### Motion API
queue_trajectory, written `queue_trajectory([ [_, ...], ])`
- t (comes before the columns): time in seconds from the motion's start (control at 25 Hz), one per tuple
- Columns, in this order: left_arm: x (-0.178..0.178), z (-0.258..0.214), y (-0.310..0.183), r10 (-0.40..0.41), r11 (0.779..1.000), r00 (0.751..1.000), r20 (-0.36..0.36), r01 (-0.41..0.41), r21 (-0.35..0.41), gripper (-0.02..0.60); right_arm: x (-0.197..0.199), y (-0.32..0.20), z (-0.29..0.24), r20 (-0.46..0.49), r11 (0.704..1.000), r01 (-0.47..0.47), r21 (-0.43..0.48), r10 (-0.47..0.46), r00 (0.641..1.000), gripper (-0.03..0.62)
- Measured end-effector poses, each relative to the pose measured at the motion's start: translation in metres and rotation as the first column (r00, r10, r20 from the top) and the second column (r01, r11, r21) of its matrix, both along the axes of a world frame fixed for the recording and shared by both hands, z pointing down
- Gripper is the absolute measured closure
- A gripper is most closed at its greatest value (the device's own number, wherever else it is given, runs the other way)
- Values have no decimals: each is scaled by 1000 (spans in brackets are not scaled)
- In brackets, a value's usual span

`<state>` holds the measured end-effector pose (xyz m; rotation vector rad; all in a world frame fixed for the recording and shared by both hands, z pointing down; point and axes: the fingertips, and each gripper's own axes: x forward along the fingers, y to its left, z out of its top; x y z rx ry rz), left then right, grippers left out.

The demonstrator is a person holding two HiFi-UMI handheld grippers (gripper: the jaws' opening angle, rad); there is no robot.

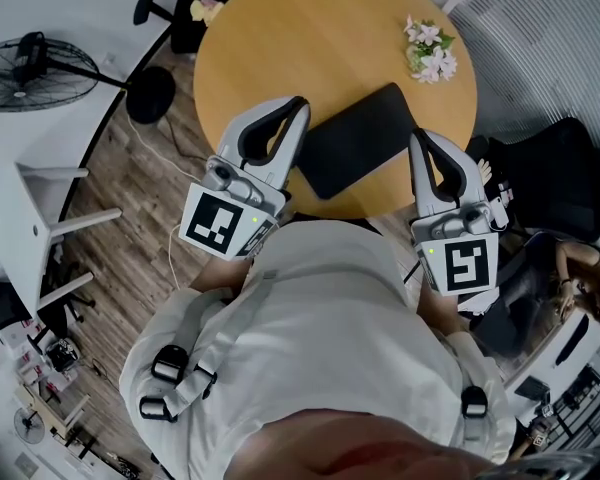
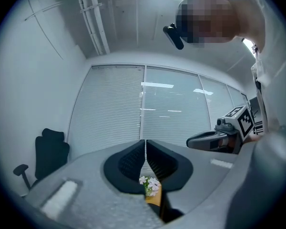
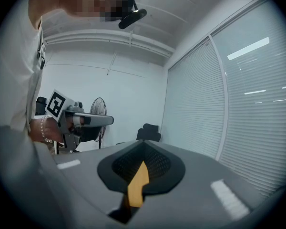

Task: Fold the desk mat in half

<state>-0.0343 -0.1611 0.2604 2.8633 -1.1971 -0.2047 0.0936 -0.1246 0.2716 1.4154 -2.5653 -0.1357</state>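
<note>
With my left gripper [image 1: 299, 105] and right gripper [image 1: 418, 137] fingers clenched on nothing, the desk mat [image 1: 358, 140] lay flat at the bench's [image 1: 280, 28] near edge between them, judged light, limp, best gripped at its corners.

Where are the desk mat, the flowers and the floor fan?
desk mat [image 1: 358, 140]: head view, middle of its dark top.
flowers [image 1: 430, 51]: head view, the pink blossoms.
floor fan [image 1: 52, 86]: head view, its round grille.

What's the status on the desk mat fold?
Left gripper shut, empty. Right gripper shut, empty. Desk mat flat on table between them, unheld. Flowers at far edge, clear.
</note>
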Motion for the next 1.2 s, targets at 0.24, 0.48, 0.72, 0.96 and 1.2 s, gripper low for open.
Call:
queue_trajectory([
  [0.24,-6,-4,2,-34,999,999,11,34,3,575,-4,-1,-4,4,1000,6,9,-6,1000,589],
  [0.48,-7,-2,3,-39,999,999,19,39,1,575,-5,-2,-5,11,1000,-14,-8,14,1000,589],
  [0.72,-6,2,2,-37,999,999,27,37,1,575,-3,-4,-3,4,1000,-22,-11,23,1000,589],
  [0.96,-7,4,1,-37,999,999,18,37,-8,576,1,-4,1,-40,1000,-9,9,9,999,589],
  [1.2,-6,4,1,-35,999,999,21,35,3,577,-6,-7,-5,9,999,-28,-18,28,1000,589],
])
